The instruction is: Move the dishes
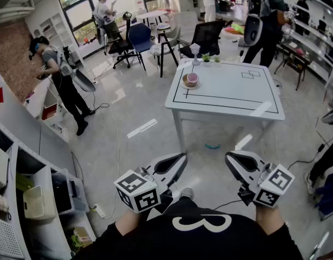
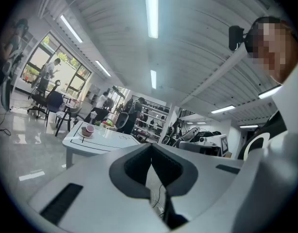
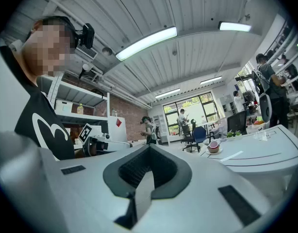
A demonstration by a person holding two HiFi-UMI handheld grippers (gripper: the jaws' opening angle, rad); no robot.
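A pink bowl (image 1: 192, 78) sits on a small saucer near the far left corner of the white table (image 1: 231, 93) marked with black lines. A clear stemmed glass (image 1: 194, 50) and small green plants (image 1: 206, 58) stand at the table's far edge. Both grippers hang low by my torso, well short of the table. The left gripper (image 1: 181, 157) and the right gripper (image 1: 230, 157) are shut with nothing in them. The left gripper view has its jaws (image 2: 151, 150) closed, with the bowl (image 2: 89, 129) far off. The right gripper (image 3: 149, 152) is likewise closed, the bowl (image 3: 213, 145) distant.
Open floor lies between me and the table. Shelving with boxes (image 1: 31, 199) lines my left. A black office chair (image 1: 207, 37) and a blue chair (image 1: 139, 37) stand behind the table. People stand at the left (image 1: 61, 80), the back (image 1: 104, 10) and the right (image 1: 269, 20). A teal object (image 1: 212, 145) lies under the table.
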